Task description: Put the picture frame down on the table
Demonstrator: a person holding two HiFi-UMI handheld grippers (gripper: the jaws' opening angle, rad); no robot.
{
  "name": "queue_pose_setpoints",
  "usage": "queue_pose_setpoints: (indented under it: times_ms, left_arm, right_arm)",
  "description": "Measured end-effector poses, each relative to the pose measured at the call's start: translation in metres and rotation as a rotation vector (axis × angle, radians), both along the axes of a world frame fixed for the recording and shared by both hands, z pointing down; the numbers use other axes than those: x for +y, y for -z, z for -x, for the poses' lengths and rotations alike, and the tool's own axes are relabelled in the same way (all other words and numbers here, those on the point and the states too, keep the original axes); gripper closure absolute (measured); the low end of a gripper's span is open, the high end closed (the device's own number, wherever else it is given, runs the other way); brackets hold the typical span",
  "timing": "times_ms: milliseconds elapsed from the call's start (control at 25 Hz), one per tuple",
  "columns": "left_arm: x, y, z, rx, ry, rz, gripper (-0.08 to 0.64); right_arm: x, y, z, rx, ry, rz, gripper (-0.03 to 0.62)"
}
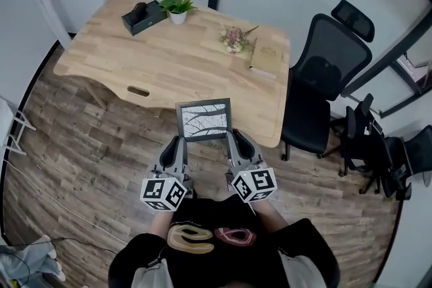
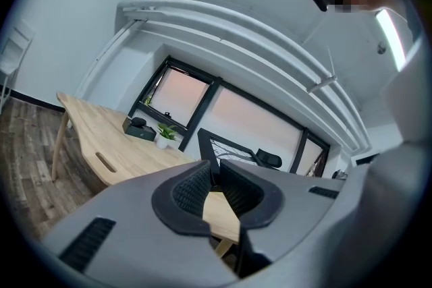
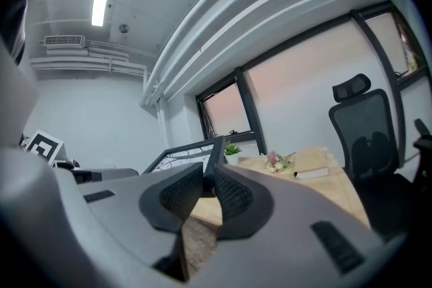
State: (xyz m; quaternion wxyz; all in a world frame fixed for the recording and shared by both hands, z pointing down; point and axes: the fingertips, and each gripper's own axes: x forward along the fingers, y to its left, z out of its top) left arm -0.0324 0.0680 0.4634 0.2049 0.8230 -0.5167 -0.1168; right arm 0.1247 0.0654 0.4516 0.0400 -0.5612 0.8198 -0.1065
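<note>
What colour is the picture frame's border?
The picture frame has a dark grey-black border around a white picture with dark branching lines; head view shows it best.

The dark-framed picture frame (image 1: 204,120) is held upright above the wooden table's (image 1: 169,64) near edge.

Office, this one: black mesh office chair (image 1: 324,77) at three o'clock, wooden surface (image 1: 169,57) at twelve, potted plant (image 1: 177,9) on top.

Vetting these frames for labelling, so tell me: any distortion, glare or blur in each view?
Head view: sharp, evenly lit, picture frame crisp; fisheye bends the floor edges. Left gripper view: strong fisheye, dark corners, windows washed pink. Right gripper view: same distortion; ceiling light glares.
</note>
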Motion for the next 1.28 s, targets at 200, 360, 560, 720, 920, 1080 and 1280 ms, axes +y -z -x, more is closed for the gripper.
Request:
queue_pose_setpoints:
  times_ms: [200,360,560,720,920,1080,1280]
  left_arm:
    - [-0.041,0.005,0.024,0.004,-0.014,-0.019,0.503]
    - [-0.061,0.008,0.034,0.002,-0.036,-0.042,0.503]
    - [-0.112,0.011,0.063,-0.001,-0.054,-0.045,0.503]
    - [-0.140,0.014,0.080,-0.012,-0.071,-0.047,0.503]
    - [-0.170,0.020,0.096,-0.018,-0.086,-0.058,0.503]
    - [-0.190,0.022,0.102,-0.031,-0.093,-0.064,0.503]
    - [-0.204,0.019,0.102,-0.032,-0.093,-0.058,0.503]
  right_arm:
    - [-0.038,0.008,0.024,0.008,-0.010,-0.024,0.531]
    - [-0.057,0.011,0.035,0.011,-0.029,-0.039,0.531]
    - [-0.104,0.013,0.064,0.005,-0.049,-0.041,0.531]
    - [-0.131,0.012,0.081,-0.006,-0.064,-0.035,0.531]
    - [-0.159,0.016,0.096,-0.030,-0.091,-0.039,0.531]
    - [-0.178,0.015,0.102,-0.035,-0.101,-0.041,0.531]
    - [-0.192,0.012,0.102,-0.033,-0.102,-0.034,0.531]
